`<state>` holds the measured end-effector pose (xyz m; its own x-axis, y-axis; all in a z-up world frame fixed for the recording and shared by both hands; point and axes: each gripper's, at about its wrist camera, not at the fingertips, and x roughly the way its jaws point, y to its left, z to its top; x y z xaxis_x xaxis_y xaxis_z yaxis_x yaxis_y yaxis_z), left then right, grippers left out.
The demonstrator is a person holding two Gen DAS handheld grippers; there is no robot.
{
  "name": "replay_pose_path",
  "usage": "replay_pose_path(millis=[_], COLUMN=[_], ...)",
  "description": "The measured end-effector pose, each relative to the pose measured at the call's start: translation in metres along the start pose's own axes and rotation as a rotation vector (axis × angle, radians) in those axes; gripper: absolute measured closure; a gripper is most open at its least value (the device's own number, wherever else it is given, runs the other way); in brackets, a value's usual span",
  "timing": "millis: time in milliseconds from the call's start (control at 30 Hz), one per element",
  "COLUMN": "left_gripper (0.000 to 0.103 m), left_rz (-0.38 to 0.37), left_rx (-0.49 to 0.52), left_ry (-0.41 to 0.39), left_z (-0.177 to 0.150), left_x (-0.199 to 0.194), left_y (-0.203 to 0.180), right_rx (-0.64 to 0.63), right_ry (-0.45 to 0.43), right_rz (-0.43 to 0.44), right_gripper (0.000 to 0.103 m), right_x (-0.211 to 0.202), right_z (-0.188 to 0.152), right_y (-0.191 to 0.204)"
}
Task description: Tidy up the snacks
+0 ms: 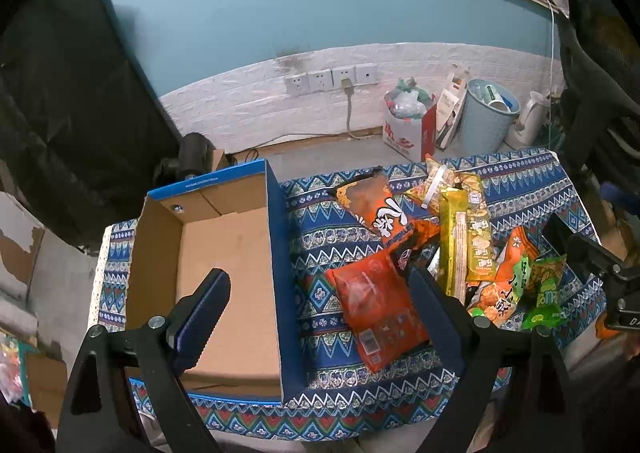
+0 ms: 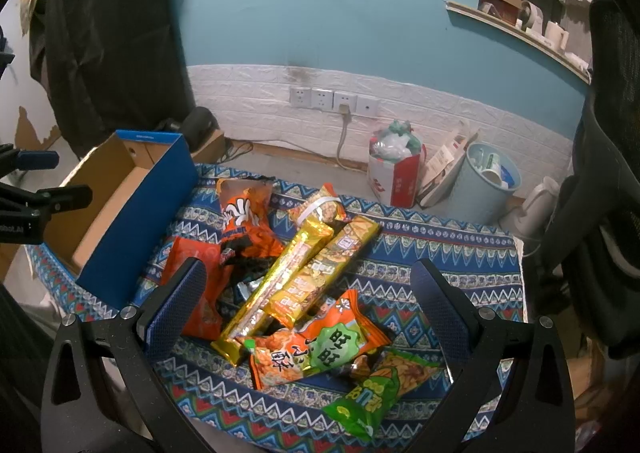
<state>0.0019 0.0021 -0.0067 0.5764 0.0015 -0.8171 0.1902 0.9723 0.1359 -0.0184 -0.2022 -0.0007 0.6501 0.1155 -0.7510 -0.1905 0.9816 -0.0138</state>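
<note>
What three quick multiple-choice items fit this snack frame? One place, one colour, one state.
1. The open blue-sided cardboard box sits where relative to the snack pile?
A) left of it
B) right of it
C) on top of it

2. What colour is the crinkly snack bag lying nearest the right gripper?
A) purple
B) green
C) white

3. What state is the left gripper in?
A) shut on a packet
B) open, holding nothing
C) out of view

Answers:
1 A, the box stands at the left end of the patterned blue tablecloth, packets to its right.
2 B, its wrapper is bright green.
3 B, its fingers stand wide apart with nothing between them.
</note>
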Motion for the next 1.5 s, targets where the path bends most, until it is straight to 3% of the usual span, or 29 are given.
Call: replay_pose_path(millis=[1500], left_gripper=[0.011], left_rz=[0.002], left_rx=[0.002], left_ry=[0.006], left_z=[-0.0056], left_x=[0.0016], left_y=[-0.0025], right_rx=[-0.010], right_ry=[0.005], right_rz=[-0.009], right_gripper=[0.003], right_x=[-0.0017], right_z=[0.0000], right_y=[-0.0016])
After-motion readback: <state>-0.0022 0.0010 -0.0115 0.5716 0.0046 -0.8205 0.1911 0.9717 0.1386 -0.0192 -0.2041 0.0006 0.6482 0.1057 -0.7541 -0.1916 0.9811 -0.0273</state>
